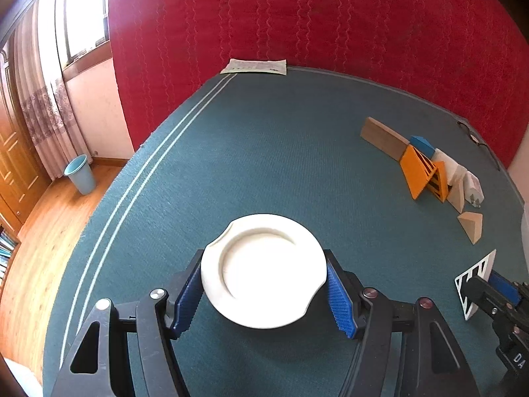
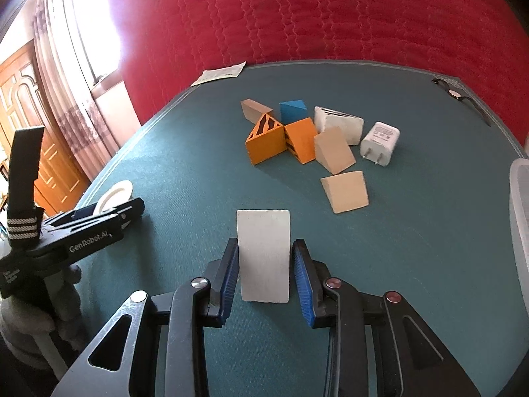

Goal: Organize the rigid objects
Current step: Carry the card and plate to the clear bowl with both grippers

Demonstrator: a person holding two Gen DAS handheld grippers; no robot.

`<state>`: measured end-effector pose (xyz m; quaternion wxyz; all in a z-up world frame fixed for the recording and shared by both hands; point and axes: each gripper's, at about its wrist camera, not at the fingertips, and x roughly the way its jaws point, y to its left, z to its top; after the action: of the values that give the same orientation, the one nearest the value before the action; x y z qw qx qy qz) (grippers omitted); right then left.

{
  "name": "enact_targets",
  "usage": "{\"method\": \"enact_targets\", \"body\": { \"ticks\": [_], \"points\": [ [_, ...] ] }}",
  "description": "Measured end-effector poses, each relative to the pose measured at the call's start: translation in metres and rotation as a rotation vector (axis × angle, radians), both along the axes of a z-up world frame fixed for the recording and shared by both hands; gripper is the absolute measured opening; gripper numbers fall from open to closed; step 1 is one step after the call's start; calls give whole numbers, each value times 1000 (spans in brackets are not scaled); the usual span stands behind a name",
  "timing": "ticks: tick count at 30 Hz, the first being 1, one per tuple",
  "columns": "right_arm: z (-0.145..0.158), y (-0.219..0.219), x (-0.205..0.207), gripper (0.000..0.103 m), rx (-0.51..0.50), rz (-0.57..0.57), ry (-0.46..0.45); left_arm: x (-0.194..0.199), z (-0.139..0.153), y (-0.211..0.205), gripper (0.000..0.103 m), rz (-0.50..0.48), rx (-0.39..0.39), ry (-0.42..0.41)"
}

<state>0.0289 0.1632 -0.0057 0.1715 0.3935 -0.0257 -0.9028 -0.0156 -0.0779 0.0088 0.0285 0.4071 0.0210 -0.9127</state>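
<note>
The right gripper point(image 2: 264, 273) clamps a white block point(image 2: 264, 254) over the teal table point(image 2: 429, 264), while the left gripper point(image 1: 263, 292) grips a white plate point(image 1: 263, 269). Beyond lie seven more blocks (two orange point(image 2: 264, 144), three plain wood point(image 2: 347, 190), one blue point(image 2: 291, 109), one white point(image 2: 340, 122)) and one charger point(image 2: 380, 142), before a red quilted wall point(image 2: 330, 16).

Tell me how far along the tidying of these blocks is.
Nothing looks sorted yet. In hand: the left gripper holds a white round plate, and the right gripper is clamped on a white wedge block. Left: the pile of orange, blue, white and plain wooden blocks and a white charger plug.
</note>
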Motion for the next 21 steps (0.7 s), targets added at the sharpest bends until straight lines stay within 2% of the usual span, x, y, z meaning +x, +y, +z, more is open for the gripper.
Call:
{"method": "enact_targets", "body": {
  "ticks": [5, 11, 21],
  "points": [
    [-1, 7, 3, 31, -11, 5, -1, 4, 1, 10, 70, -14, 1, -3],
    [-5, 5, -4, 35, -4, 6, -27, 1, 2, 22, 70, -32, 16, -3],
    [-4, 0, -8, 33, 20, 16, -9, 2, 0, 32, 70, -54, 14, 1]
  ]
}}
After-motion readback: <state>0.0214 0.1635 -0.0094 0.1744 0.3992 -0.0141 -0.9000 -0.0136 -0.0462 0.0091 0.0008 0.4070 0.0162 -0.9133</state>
